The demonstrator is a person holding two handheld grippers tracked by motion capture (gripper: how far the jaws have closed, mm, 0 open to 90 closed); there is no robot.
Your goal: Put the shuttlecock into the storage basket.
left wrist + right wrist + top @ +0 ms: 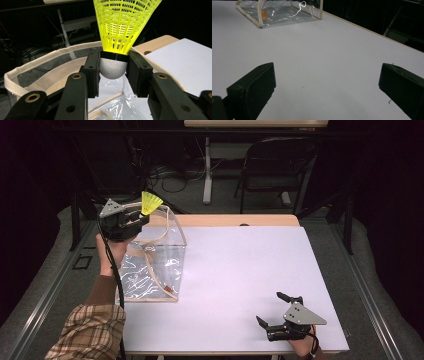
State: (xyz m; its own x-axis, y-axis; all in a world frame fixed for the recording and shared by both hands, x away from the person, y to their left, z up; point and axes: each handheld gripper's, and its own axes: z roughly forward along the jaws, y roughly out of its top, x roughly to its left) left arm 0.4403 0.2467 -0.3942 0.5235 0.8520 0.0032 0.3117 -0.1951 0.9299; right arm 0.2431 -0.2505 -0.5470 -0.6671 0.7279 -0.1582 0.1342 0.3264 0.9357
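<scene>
A yellow plastic shuttlecock (150, 202) with a white rounded cork (112, 68) is held skirt-up above a clear plastic bag (155, 262) with cream trim. My left gripper (134, 220) is shut on the cork, raised over the bag's open top at the table's left; the bag's rim (37, 65) lies just beneath. In the left gripper view the yellow shuttlecock skirt (123, 22) fans upward between the jaws. My right gripper (272, 312) rests low near the table's front right edge, its jaws wide apart with bare white table (319, 65) between them. The clear bag (279, 11) is far ahead of it.
The white table top (250, 270) stretches between bag and right gripper, with a wooden strip (235, 220) along the far edge. A folding chair (275, 165) and a table leg (207, 170) with cables stand behind on the dark floor.
</scene>
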